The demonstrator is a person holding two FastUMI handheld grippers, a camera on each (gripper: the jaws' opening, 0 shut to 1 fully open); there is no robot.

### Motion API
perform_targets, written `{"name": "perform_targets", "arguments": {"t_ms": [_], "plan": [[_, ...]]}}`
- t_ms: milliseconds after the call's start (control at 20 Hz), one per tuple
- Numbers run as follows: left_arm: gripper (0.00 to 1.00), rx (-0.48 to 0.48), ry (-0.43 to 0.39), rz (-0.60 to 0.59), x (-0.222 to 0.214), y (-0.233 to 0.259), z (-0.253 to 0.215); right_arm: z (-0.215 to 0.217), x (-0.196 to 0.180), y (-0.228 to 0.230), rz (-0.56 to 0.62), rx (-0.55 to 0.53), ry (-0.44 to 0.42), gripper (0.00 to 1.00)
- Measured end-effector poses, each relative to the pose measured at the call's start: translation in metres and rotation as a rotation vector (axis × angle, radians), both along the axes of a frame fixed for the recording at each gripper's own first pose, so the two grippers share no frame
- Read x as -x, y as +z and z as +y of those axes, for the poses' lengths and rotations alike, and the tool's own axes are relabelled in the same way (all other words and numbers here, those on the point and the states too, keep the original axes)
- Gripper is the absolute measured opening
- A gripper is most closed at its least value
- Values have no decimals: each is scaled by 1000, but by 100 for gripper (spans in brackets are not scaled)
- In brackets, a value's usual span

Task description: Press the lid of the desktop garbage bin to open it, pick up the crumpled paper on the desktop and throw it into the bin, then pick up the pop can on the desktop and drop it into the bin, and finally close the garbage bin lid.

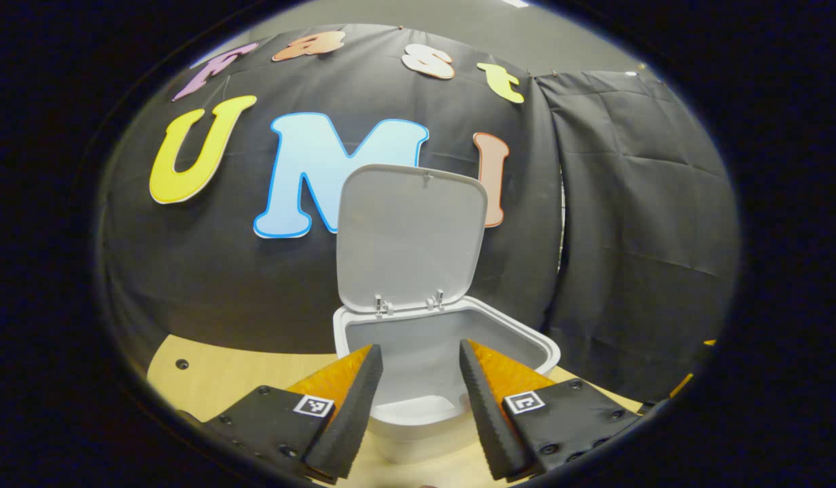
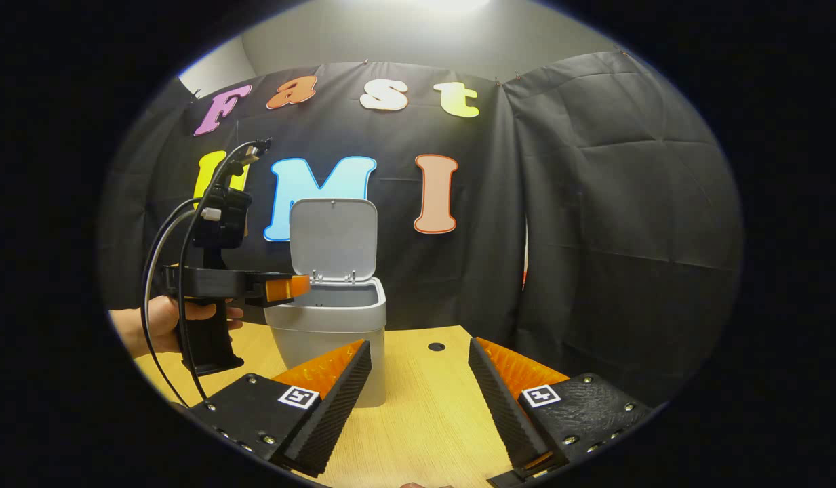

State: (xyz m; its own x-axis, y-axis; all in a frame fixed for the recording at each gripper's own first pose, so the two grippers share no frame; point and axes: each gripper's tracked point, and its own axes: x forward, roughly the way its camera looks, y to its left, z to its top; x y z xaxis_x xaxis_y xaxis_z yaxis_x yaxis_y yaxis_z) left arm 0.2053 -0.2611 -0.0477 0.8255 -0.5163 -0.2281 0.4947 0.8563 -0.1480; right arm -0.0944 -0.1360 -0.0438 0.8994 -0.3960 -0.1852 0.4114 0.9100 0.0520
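The bin (image 1: 445, 366) stands on the table (image 2: 424, 407) with its lid (image 1: 407, 237) swung upright, mouth open. My left claw (image 1: 418, 393) hovers at the rim, jaws apart and empty; my right claw (image 2: 418, 400) waits nearer me, also apart and empty. I judge closing comes next: I should push the lid's top edge forward and down gently, so the bin doesn't slide.

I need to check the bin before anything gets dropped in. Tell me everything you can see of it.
The garbage bin is light grey, plastic-looking, with rounded corners, standing upright on the wooden table. Its lid is hinged at the back and stands open, upright. The left hand-held gripper is open just above its rim.
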Motion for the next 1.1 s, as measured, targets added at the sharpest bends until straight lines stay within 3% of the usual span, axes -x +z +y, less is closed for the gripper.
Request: {"name": "perform_targets", "arguments": {"t_ms": [100, 700, 1100], "plan": [[92, 8, 11, -16, 3, 9, 5, 6, -3, 0, -3, 0, 21, 93], [95, -25, 128, -171, 64, 52, 82, 79, -21, -13, -6, -53, 261, 94], [96, -33, 177, -184, 127, 54, 148, 162, -22, -60, 124, -134, 402, 94]]}}
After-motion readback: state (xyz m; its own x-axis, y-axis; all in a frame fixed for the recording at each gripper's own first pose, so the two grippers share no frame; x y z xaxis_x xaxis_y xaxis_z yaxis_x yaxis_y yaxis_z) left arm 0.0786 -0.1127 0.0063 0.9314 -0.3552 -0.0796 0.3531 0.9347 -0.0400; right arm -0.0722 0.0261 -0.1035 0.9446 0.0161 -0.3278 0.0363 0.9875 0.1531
